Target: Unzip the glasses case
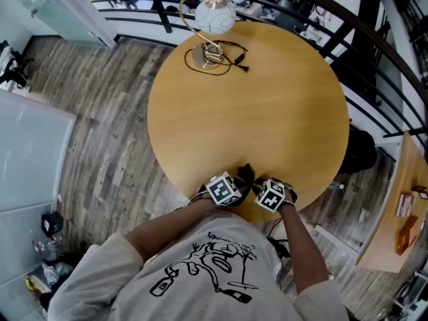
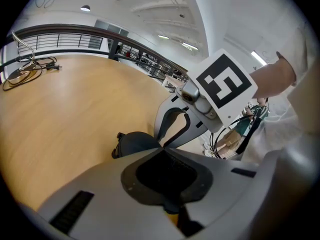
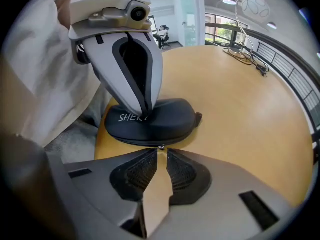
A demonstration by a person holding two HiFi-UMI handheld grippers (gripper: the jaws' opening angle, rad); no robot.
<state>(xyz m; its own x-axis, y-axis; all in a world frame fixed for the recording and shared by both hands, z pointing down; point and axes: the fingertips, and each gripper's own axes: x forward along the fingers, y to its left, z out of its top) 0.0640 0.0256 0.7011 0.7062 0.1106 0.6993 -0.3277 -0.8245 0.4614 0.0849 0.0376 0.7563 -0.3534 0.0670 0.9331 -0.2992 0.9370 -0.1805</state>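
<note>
Right gripper view: smooth black domed glasses case (image 3: 150, 121) on round wooden table (image 3: 240, 114).

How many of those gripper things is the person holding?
2. The left hand-held gripper presses its closed jaws on the glasses case; the right hand-held gripper sits beside it, jaws pinching the zip pull.
</note>
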